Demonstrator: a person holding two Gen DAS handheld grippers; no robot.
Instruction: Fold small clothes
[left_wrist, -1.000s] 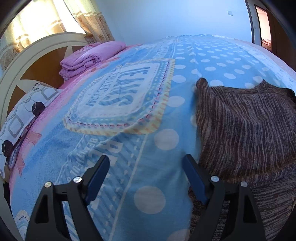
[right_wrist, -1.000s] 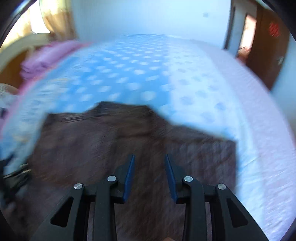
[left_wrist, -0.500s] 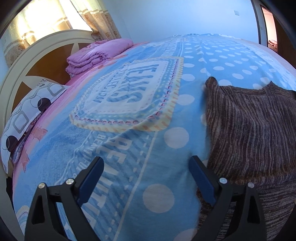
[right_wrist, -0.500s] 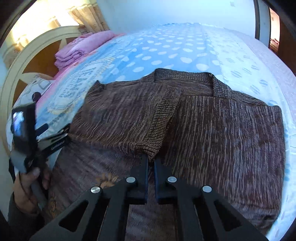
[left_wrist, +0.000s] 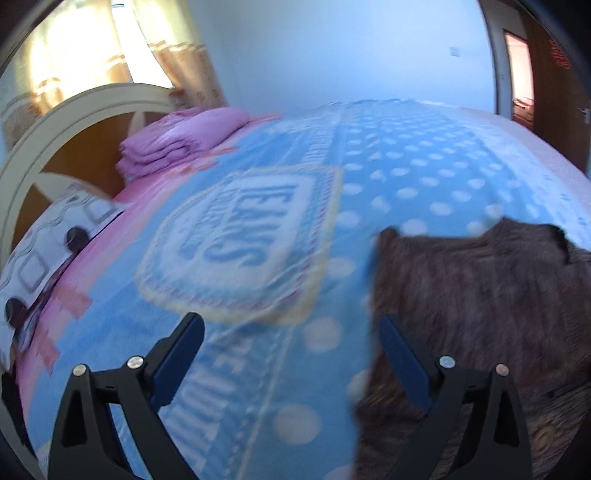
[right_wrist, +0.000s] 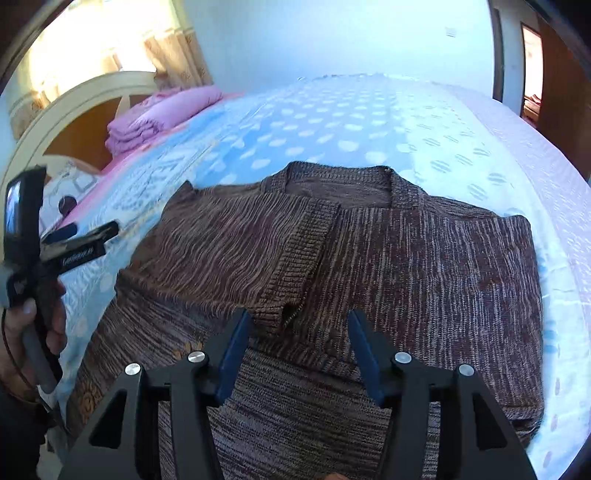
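1. On the blue dotted bedspread (right_wrist: 332, 122) lies the brown knitted cardigan (right_wrist: 424, 266), spread flat with one sleeve folded across its front.
2. My right gripper (right_wrist: 299, 332) hangs just above it, jaws opening. The folded sleeve's cuff (right_wrist: 280, 310) lies between my fingers, but neither pad presses on it.
3. My left gripper (left_wrist: 291, 350) stands wide apart over bare bedspread with nothing between its jaws. The cardigan's edge runs just beside my right-hand finger (left_wrist: 402, 362); whether they touch, I cannot tell through the blur.
4. My left hand (right_wrist: 33, 325) grips its handle beyond the cardigan's left side.
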